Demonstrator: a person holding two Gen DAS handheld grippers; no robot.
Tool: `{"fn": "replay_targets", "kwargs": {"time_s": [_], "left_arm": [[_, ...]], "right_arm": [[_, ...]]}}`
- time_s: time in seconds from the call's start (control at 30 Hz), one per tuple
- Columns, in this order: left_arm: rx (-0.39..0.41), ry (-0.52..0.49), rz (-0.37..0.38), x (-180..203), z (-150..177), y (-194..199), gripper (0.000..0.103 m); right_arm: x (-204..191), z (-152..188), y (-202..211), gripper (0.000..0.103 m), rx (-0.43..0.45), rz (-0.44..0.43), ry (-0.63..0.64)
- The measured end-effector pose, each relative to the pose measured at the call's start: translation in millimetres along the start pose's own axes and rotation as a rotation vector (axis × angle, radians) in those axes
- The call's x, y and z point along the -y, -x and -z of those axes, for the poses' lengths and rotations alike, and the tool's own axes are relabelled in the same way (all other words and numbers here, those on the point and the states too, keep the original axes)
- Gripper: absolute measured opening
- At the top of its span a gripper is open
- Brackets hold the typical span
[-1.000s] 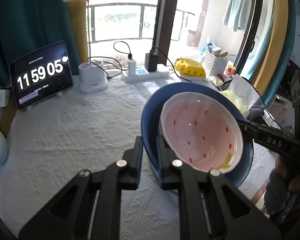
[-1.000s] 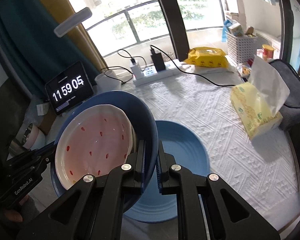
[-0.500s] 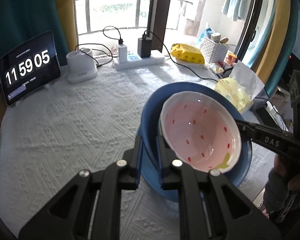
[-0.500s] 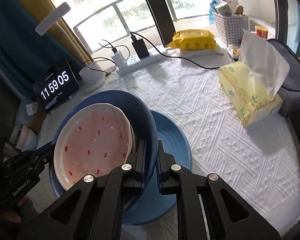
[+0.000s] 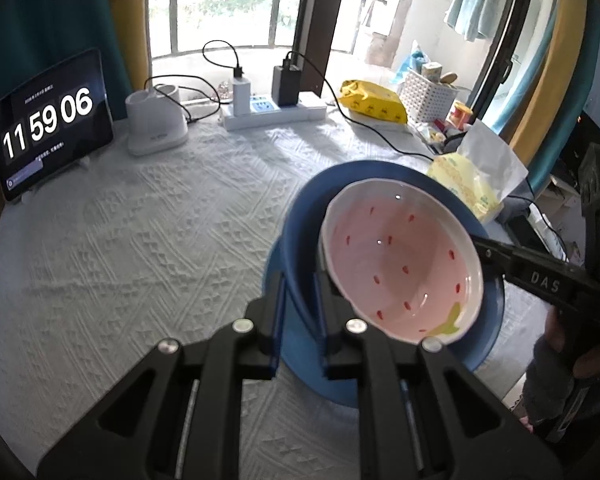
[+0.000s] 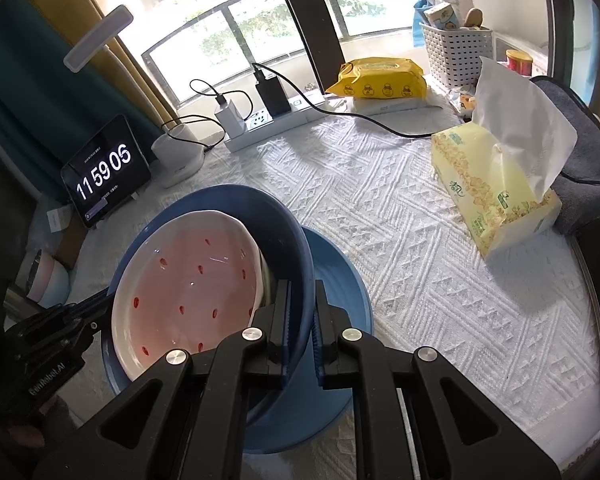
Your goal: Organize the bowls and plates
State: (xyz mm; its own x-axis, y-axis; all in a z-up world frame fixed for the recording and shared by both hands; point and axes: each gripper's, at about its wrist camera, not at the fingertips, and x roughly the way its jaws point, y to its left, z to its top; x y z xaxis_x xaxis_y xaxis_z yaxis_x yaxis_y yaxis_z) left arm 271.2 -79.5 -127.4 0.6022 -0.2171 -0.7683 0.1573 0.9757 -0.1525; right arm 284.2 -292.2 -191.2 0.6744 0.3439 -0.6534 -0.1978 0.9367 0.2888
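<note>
A dark blue bowl (image 5: 304,232) (image 6: 276,232) carries a pink dish with red seed marks (image 5: 400,264) (image 6: 188,280) inside it. The pair is tilted just over a lighter blue plate (image 6: 340,280) (image 5: 332,390) on the white tablecloth; I cannot tell whether they touch it. My left gripper (image 5: 300,280) (image 6: 108,296) grips the bowl's rim on one side, and its jaws are opening with the rim still between the pads. My right gripper (image 6: 302,292) (image 5: 488,248) is shut on the opposite rim.
At the back stand a tablet clock (image 5: 48,128), a white holder (image 5: 152,124) and a power strip with chargers (image 5: 272,108). A yellow tissue box (image 6: 496,196), a wipes pack (image 6: 380,80) and a white basket (image 6: 456,48) lie to the right. Pastel cups (image 6: 48,280) stand at the left table edge.
Both grippers have sunk a little with the blue bowl, bringing it down close over the light blue plate. Both grips look the same. The clock has ticked on a second.
</note>
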Motion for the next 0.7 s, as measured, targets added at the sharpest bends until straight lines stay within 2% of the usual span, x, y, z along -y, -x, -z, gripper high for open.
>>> {"fn": "replay_targets", "kwargs": {"time_s": [0.2,0.33,0.7], "left_arm": [[0.017,-0.018,0.004,1.2,0.6,3.5,0.016],[0.056,-0.036,0.004,2.8,1.0,13.0,0.017],[0.125,-0.051,0.015,-0.5,5.6,37.7,0.03]], "right_arm": [[2.6,-0.9,0.6,0.012,-0.002,0.002,-0.006],[1.6,-1.8,3.9,0.013,0.006,0.014,-0.008],[-9.4,-1.1,15.5,0.019,0.038,0.07,0.015]]}}
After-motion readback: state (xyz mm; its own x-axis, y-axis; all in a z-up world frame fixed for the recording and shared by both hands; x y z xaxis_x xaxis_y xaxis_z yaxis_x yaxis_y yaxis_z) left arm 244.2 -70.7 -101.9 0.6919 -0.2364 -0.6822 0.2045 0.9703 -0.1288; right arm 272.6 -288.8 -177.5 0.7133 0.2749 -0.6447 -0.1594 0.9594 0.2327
